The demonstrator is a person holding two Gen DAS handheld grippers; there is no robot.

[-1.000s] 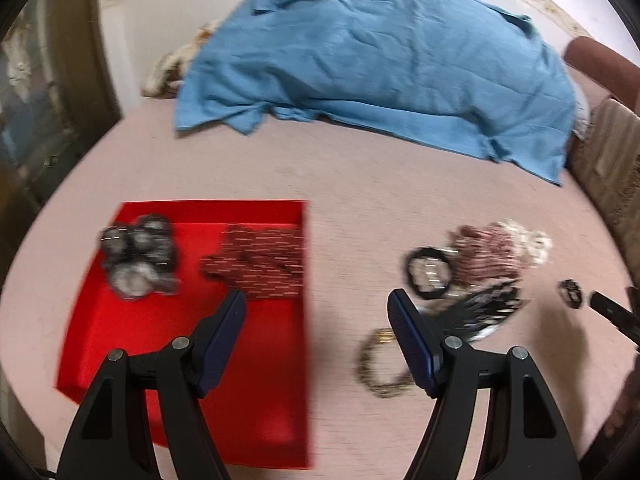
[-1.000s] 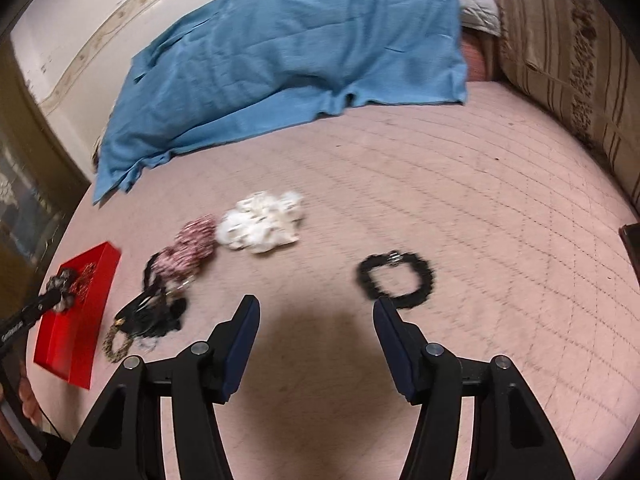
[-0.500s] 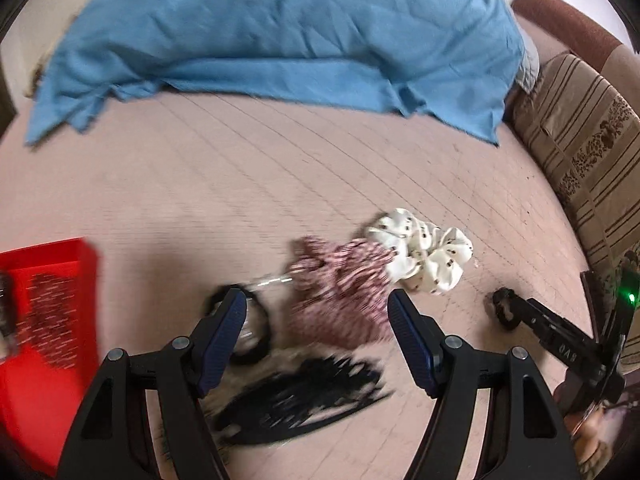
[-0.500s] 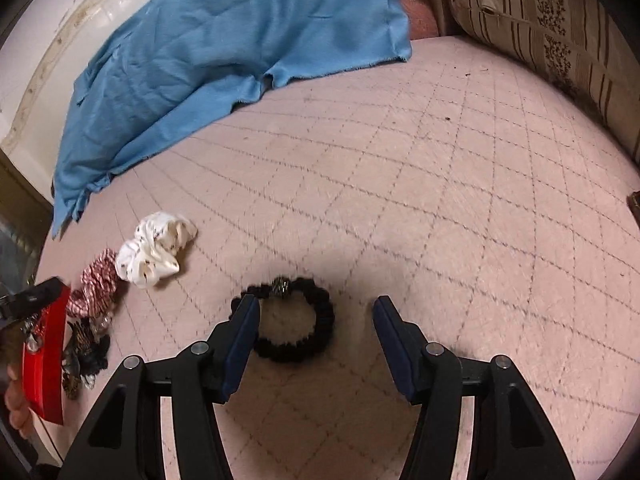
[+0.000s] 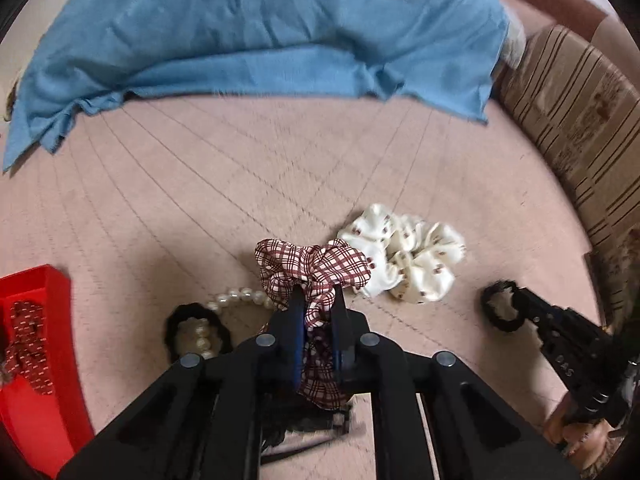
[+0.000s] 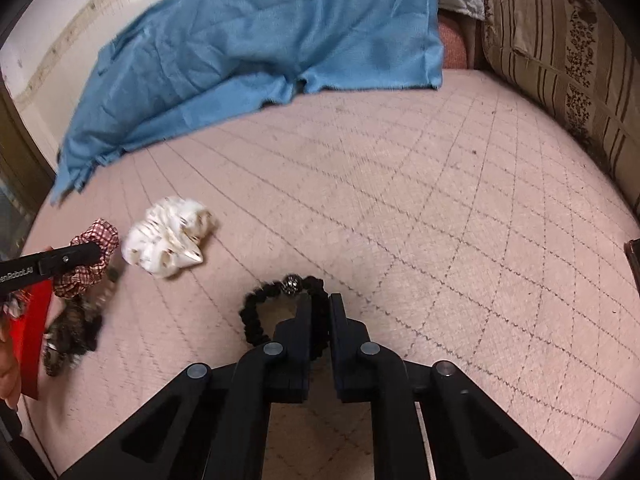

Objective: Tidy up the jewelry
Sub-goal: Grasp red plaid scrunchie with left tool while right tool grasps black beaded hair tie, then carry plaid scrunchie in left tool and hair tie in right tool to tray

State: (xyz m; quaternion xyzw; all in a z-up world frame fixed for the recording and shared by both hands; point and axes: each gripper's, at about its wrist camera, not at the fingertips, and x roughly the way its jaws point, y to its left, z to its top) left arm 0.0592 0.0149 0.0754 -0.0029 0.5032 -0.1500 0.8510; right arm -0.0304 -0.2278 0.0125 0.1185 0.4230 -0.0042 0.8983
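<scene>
In the left wrist view, the red tray (image 5: 44, 360) sits at nine o'clock, at the left edge, holding a dark red patterned piece (image 5: 28, 344) against its floor. Toward the centre, at about seven o'clock from the middle, a black ring (image 5: 176, 320) lies on the pink quilted bedcover (image 5: 200, 200) with a pearl strand (image 5: 240, 296) curving across it. At six o'clock the left gripper (image 5: 318, 300) has just closed its jaws narrow on the red plaid scrunchie (image 5: 312, 268), whose fabric is pinched between the pads and bulges out above and below them. Touching that scrunchie at its two o'clock side is the cream printed scrunchie (image 5: 408, 256). Below the gripper a black lacy item (image 5: 304, 424) is partly hidden. At four o'clock the right gripper (image 5: 516, 304) reaches in, its tip on the black beaded bracelet (image 5: 496, 308). A blue cloth (image 5: 260, 28) covers the far side from ten to one o'clock, and a striped cushion (image 5: 572, 120) stands at two o'clock. In the right wrist view, the left gripper enters at nine o'clock gripping the plaid scrunchie, the cream scrunchie lies just beside it, and at six o'clock the right gripper, which has also just closed, stands narrow with the right side of the black bracelet clamped between its pads, the bracelet's silver bead (image 6: 291, 283) at the loop's twelve o'clock.
</scene>
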